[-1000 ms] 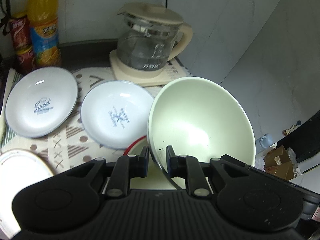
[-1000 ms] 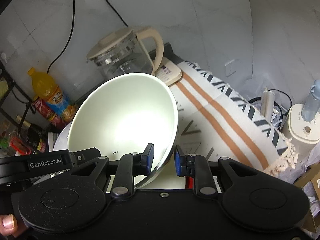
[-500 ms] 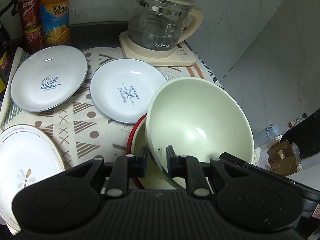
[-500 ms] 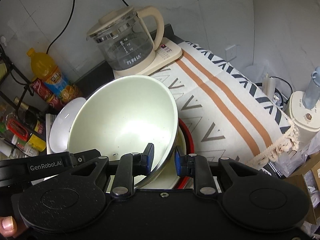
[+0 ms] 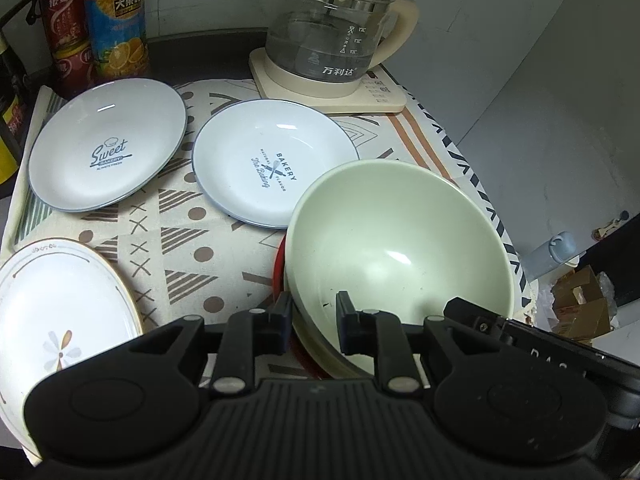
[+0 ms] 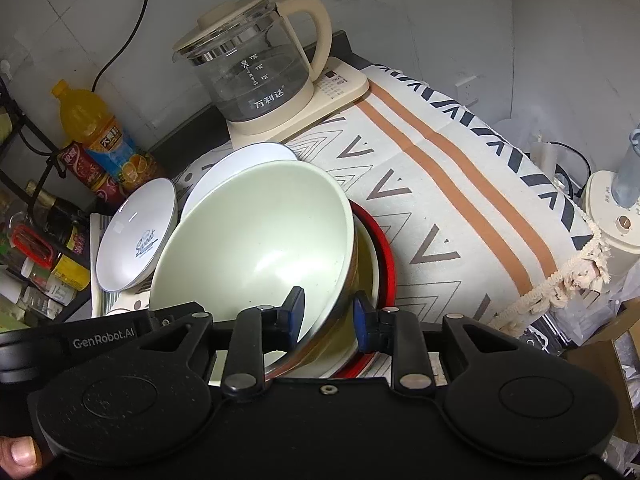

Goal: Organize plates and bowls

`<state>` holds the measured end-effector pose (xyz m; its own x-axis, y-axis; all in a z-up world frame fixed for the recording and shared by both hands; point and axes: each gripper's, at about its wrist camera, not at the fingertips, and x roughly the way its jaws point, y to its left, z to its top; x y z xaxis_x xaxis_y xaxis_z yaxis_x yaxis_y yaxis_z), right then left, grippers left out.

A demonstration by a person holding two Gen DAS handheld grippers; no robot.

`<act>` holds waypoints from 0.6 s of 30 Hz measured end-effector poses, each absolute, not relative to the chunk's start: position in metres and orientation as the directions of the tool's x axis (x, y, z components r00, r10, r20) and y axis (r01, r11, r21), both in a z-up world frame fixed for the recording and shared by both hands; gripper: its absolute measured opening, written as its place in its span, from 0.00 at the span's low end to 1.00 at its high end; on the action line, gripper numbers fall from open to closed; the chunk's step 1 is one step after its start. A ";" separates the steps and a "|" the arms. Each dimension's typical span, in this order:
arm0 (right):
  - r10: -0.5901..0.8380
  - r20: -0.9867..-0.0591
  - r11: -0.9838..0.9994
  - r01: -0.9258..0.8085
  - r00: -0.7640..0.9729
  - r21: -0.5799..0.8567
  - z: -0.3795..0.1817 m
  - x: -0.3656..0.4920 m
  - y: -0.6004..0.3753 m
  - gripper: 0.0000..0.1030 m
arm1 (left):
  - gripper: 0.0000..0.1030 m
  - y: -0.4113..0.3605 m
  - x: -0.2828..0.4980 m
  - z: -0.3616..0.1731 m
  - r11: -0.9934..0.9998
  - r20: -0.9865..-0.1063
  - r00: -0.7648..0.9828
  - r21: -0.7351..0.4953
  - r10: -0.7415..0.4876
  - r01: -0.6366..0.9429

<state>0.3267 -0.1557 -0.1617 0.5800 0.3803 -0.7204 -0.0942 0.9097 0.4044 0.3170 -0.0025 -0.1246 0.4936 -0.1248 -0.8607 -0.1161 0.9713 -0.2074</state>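
A pale green bowl (image 5: pixel 400 240) rests nested in a red-rimmed bowl (image 6: pixel 384 248) on the patterned cloth. It also shows in the right wrist view (image 6: pixel 260 232). My left gripper (image 5: pixel 310 320) straddles the green bowl's near rim with the jaws slightly apart. My right gripper (image 6: pixel 328 312) straddles the opposite rim, its jaws parted wider than the rim. Two white bakery plates (image 5: pixel 108 148) (image 5: pixel 272 160) and a flower plate (image 5: pixel 60 312) lie to the left.
A glass kettle (image 5: pixel 336 32) on its cream base stands at the back. An orange juice bottle (image 5: pixel 116 16) and red cans (image 5: pixel 66 28) stand back left. The cloth (image 6: pixel 460 200) drops off at the right edge by a small appliance (image 6: pixel 612 216).
Both grippers lowered the green bowl from a tilted, raised hold into the red-rimmed bowl. Both grippers' jaws have widened on the rim.
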 end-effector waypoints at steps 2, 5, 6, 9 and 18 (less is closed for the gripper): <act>0.379 -0.723 0.911 -0.098 0.577 0.400 -0.159 0.326 -0.155 0.30 | 0.21 -0.001 0.315 -0.123 0.970 -0.861 0.493 -0.209 -0.124 -0.122; 0.363 -0.713 0.919 -0.102 0.599 0.382 -0.151 0.322 -0.155 0.42 | 0.37 0.001 0.309 -0.115 0.971 -0.854 0.507 -0.207 -0.118 -0.123; 0.369 -0.704 0.917 -0.112 0.607 0.384 -0.149 0.320 -0.156 0.44 | 0.45 0.002 0.307 -0.112 0.971 -0.851 0.512 -0.206 -0.114 -0.125; 0.367 -0.691 0.918 -0.121 0.623 0.378 -0.142 0.316 -0.156 0.46 | 0.60 0.006 0.300 -0.104 0.970 -0.842 0.529 -0.201 -0.100 -0.136; 0.388 -0.640 0.907 -0.149 0.663 0.394 -0.126 0.297 -0.157 0.70 | 0.74 0.019 0.275 -0.090 0.968 -0.835 0.547 -0.183 -0.061 -0.173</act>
<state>0.2974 -0.1570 -0.1261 0.6631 0.3878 -0.6402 -0.1495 0.9067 0.3944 0.2755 0.0195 -0.0898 0.5470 -0.0608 -0.8349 -0.1725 0.9678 -0.1834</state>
